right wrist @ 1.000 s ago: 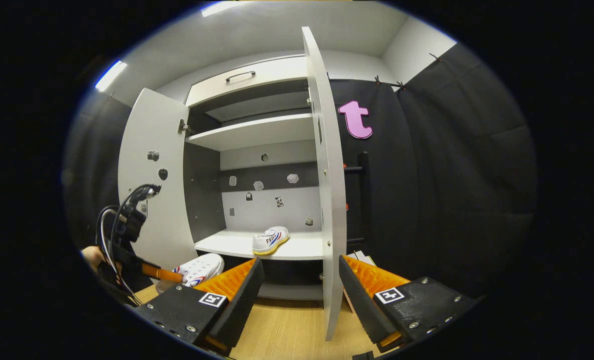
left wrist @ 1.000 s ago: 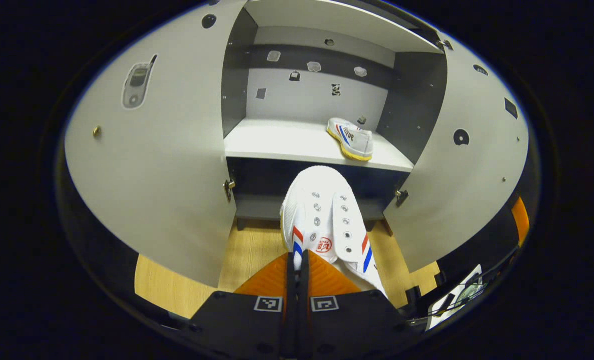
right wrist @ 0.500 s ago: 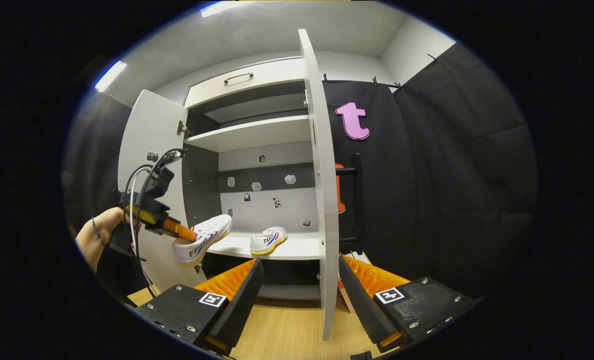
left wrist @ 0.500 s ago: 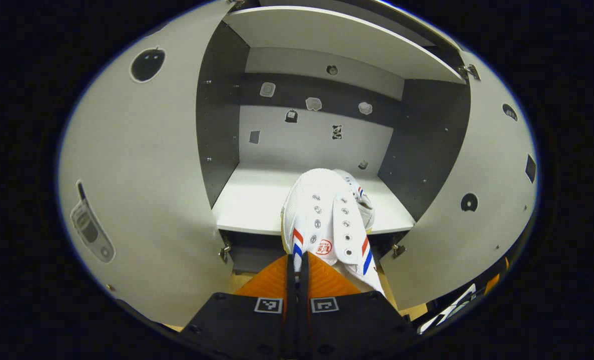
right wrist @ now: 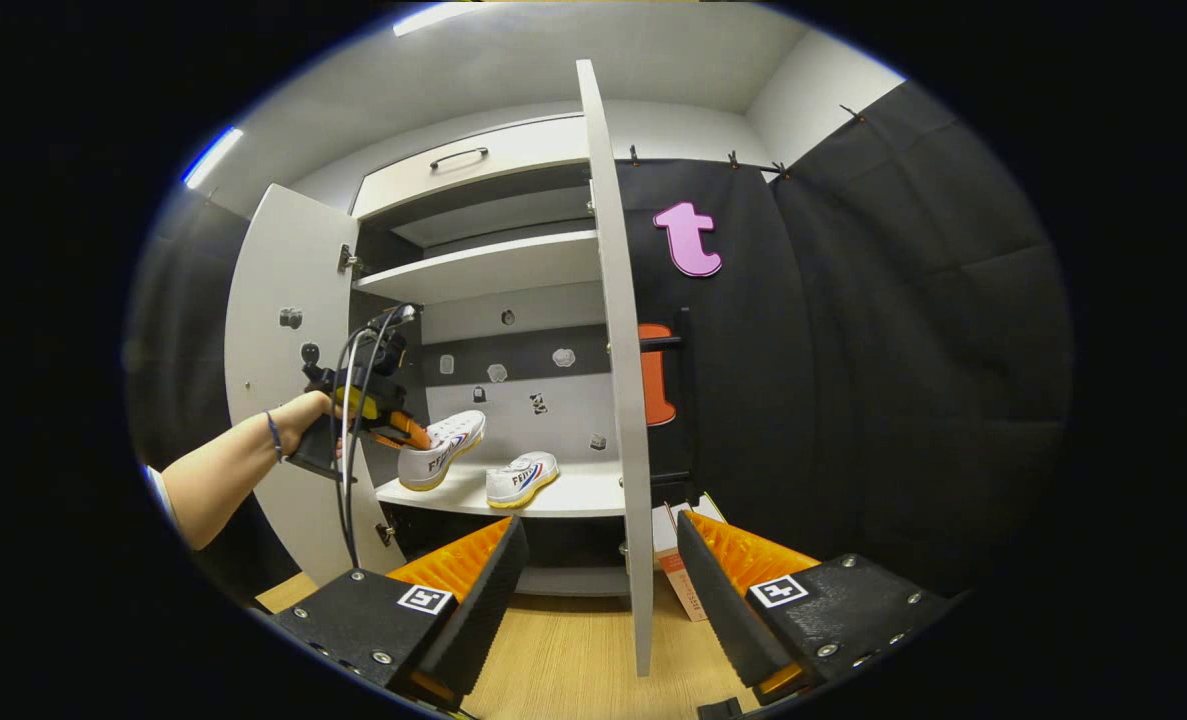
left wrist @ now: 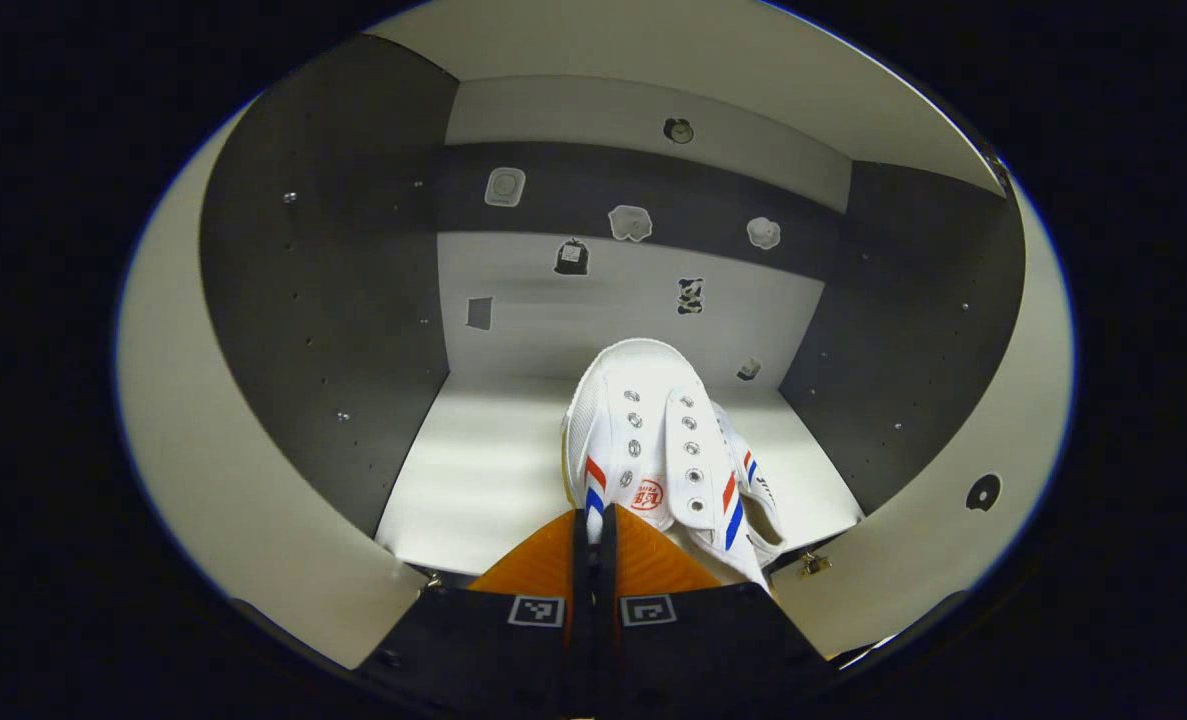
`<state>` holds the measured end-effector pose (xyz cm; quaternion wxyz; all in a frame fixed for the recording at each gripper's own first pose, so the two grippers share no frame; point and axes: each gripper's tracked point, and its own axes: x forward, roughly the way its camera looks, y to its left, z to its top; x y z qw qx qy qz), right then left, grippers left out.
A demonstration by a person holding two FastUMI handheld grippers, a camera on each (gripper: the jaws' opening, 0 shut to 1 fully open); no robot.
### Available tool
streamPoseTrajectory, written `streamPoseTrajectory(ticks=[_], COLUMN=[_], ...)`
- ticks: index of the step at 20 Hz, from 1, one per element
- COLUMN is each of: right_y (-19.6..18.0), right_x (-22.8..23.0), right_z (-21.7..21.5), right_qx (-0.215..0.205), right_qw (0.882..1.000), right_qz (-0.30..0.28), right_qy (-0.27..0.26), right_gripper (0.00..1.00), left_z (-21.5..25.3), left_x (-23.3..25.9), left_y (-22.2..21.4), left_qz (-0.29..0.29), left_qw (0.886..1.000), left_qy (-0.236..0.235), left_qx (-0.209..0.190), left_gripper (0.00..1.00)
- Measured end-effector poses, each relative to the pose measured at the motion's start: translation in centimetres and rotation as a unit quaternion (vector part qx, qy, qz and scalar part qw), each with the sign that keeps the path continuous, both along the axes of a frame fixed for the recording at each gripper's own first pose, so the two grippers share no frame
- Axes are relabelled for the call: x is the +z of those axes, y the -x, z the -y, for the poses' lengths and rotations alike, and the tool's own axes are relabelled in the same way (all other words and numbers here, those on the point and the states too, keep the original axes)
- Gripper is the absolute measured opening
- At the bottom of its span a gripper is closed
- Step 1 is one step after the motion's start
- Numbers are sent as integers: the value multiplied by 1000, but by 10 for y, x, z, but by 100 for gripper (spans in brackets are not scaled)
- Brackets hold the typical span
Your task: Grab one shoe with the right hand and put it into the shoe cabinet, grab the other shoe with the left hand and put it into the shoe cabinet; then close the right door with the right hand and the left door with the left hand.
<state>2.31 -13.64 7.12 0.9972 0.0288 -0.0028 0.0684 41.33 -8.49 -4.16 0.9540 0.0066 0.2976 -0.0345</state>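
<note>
- Up close in the left gripper view, the left claw is clamped on the heel edge of a white canvas shoe with red and blue stripes, both fingers pressed together on it.
- That shoe points toe-first into the grey shoe cabinet, above the pale lower shelf.
- Just right of it, partly hidden, the second white striped shoe lies on the same shelf.
- Over in the right gripper view, the right claw hangs open, its jaws wide apart and empty, above the wooden floor.
- Between its fingers stands the edge of the white right door, open.
- Farther off, a hand holds the left claw with its shoe tilted over the shelf, beside the resting shoe and the open white left door.
</note>
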Motion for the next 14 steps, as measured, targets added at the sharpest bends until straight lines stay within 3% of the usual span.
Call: streamPoseTrajectory(ticks=[7,14], right_y=[-1,-3], right_x=[-1,0], right_z=[18,27], right_qx=[-28,-43], right_qw=[999,999], right_qz=[-8,-8], right_qy=[-13,-16], right_gripper=[92,92], left_z=[2,-6], left_x=[-49,-85], left_y=[-54,-67], left_qz=[-41,-79], left_qw=[999,996], left_qy=[22,32], left_qx=[14,29], left_gripper=[6,6])
